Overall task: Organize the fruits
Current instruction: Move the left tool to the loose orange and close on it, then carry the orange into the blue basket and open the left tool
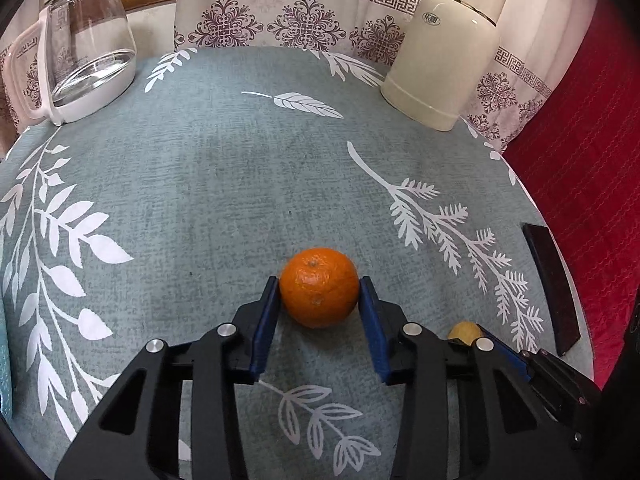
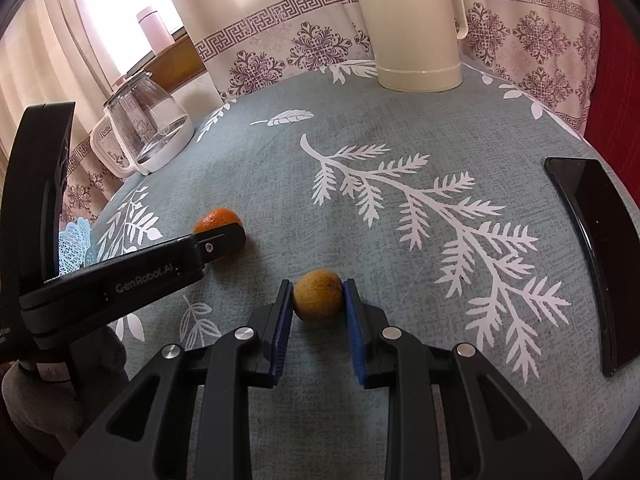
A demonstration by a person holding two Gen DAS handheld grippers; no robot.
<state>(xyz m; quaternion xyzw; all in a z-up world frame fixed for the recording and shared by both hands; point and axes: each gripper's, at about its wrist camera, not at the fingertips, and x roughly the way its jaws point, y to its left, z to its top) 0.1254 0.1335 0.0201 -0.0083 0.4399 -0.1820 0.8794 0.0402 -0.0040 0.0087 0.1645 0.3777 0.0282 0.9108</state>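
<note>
Orange against the grey-green leaf-print cloth of the tabletop [image 1: 224, 168], the mandarin [image 1: 319, 287] sits on the cloth between the blue pads of the left tongs [image 1: 319, 292], both pads pressed to its sides, so these tongs are clenched on it. Just to the right of the mandarin, the right tongs [image 2: 318, 298] grasp a small brownish-yellow round fruit [image 2: 318, 298] in the same way, pads tight on either flank, the fruit low on the cloth. Well beyond the mandarin, at the tabletop's far edge, a cream thermos jug [image 1: 444, 48] stands to the right and a glass kettle [image 1: 86, 44] on a white base to the left. A dark phone [image 2: 596, 256] lies flat farther right of the mandarin than the brown fruit, near the tabletop's edge. Patterned curtains [image 1: 280, 8] hang behind the jug and kettle.
</note>
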